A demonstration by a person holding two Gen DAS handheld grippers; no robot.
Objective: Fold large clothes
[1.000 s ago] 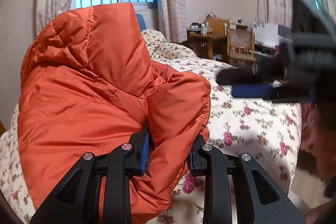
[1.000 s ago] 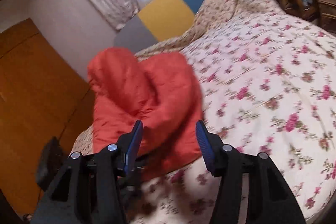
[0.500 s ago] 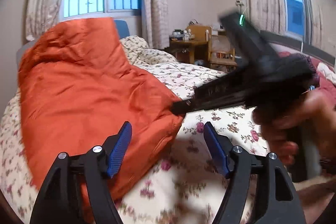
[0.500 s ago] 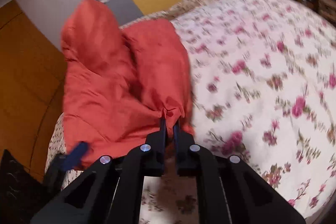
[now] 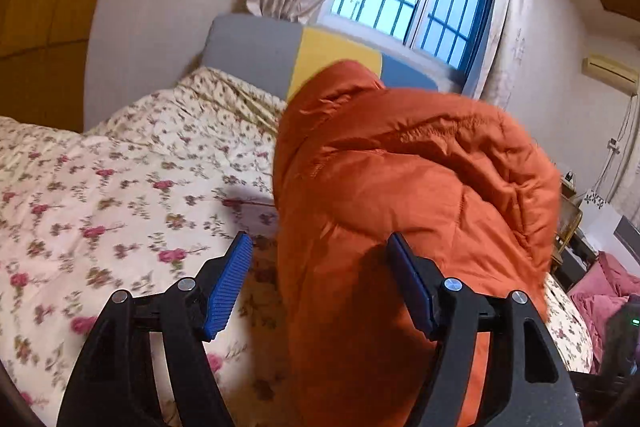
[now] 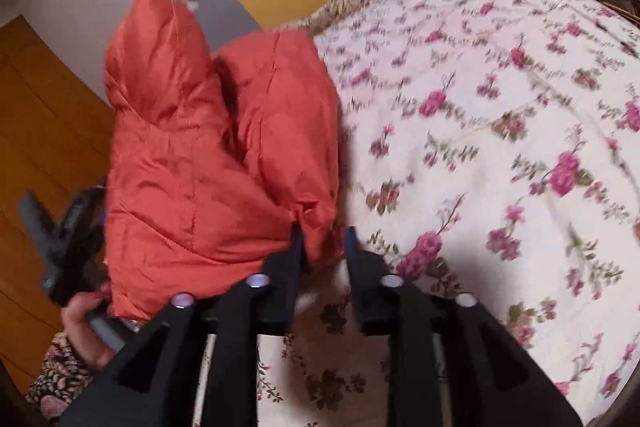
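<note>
- In the left wrist view, the floral quilt [image 5: 120, 195] of the bed spreads across the left side, and a headboard [image 5: 280, 55] of grey, yellow and blue panels stands behind it under the barred window [image 5: 416, 3].
- The left gripper [image 5: 320, 287] is released — its blue-padded fingers [image 5: 228, 287] stand wide apart with nothing clamped between them.
- The orange puffer jacket [image 5: 400, 187] rises in a bulky heap just ahead of this gripper; its lower folds hang into the gap between the fingers and drape in front of the right-hand finger, while the left-hand finger lies over bare quilt.
- In the right wrist view, a hand [image 6: 86, 315] at the far left holds the other gripper's handle, right beside the jacket's [image 6: 192, 163] lower edge.
- The jacket is bunched and lifted over the left part of the bed, its hood uppermost, just beside the wooden wardrobe [image 6: 36, 131].
- The right gripper [image 6: 323, 245] is clenched on a pinch of the jacket's lower right corner — the fabric gathers between its narrowly spaced fingers.
- Right of this gripper, the quilt [image 6: 500, 115] lies bare, blurred in places.
</note>
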